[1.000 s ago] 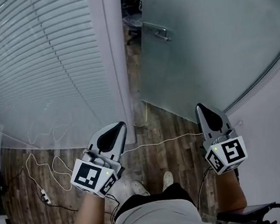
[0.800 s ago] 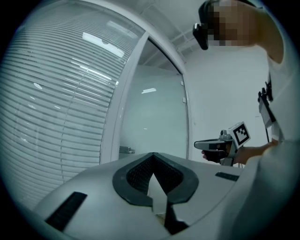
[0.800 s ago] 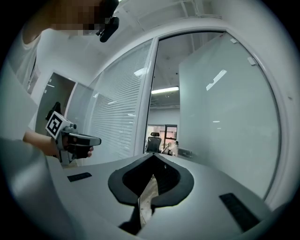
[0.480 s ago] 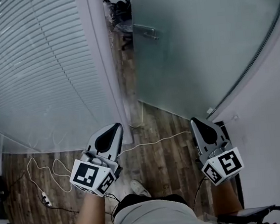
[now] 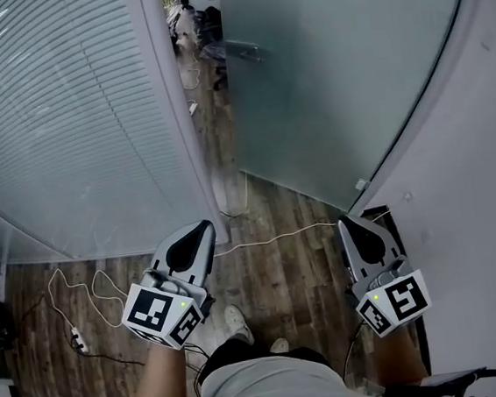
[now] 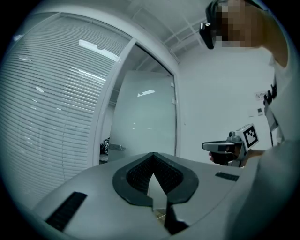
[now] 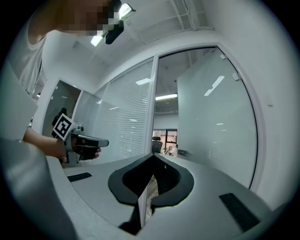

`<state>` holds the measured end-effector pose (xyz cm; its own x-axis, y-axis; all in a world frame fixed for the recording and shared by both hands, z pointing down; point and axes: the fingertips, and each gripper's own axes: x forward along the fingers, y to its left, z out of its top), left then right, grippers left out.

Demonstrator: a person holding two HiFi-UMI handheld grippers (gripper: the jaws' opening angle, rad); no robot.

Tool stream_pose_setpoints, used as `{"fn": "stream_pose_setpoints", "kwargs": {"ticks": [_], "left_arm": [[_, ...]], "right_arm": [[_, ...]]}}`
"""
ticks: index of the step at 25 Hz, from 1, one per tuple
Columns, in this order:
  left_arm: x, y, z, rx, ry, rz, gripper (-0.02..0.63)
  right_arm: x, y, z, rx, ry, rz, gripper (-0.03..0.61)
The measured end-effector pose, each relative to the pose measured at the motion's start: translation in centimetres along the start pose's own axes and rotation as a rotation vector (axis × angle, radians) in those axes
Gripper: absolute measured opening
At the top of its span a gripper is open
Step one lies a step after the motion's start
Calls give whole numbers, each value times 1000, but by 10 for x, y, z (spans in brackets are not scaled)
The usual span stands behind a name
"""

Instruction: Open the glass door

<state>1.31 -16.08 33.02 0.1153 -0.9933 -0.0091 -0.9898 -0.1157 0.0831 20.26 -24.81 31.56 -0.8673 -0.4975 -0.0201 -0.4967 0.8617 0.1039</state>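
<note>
Both grippers are out in front, pointing level at the doorway, and both are empty. Left gripper (image 5: 202, 228) has its jaws together, tips meeting with nothing between them, and you can see that clearly in its own view (image 6: 152, 155). Right gripper (image 5: 346, 222) is the same story: jaws closed, nothing clamped (image 7: 152, 156).

Biggest thing in the shot is the frosted glass door (image 5: 332, 78). It stands swung open, angled away ahead of the right gripper, with neither gripper touching it. Left of it runs the glass wall with slatted blinds (image 5: 55, 125), well ahead of the left gripper. On the right there's a plain white wall (image 5: 478, 204).

Between blinds and door is the white frame post (image 5: 177, 112), and the gap beside it shows a room beyond. Underfoot is wood-plank floor (image 5: 282, 273), with a thin white cable (image 5: 270, 238) trailing across it from the left, past the foot of the post. Up on the door's far edge sits the metal handle (image 5: 247, 50), well away from both grippers. Down low, a shoe (image 5: 236, 323) shows between the arms.
</note>
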Motion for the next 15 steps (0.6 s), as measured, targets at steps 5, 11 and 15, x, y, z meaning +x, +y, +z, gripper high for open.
{"fn": "stream_pose_setpoints", "kwargs": {"ticks": [5, 11, 15], "left_arm": [[-17, -15, 15, -2, 4, -6, -2], [-37, -20, 29, 4, -26, -24, -2], [-53, -13, 30, 14, -30, -36, -2]], "right_arm": [[-16, 8, 19, -19, -2, -12, 1], [-29, 21, 36, -34, -16, -49, 0], [-29, 40, 40, -35, -16, -66, 0]]}}
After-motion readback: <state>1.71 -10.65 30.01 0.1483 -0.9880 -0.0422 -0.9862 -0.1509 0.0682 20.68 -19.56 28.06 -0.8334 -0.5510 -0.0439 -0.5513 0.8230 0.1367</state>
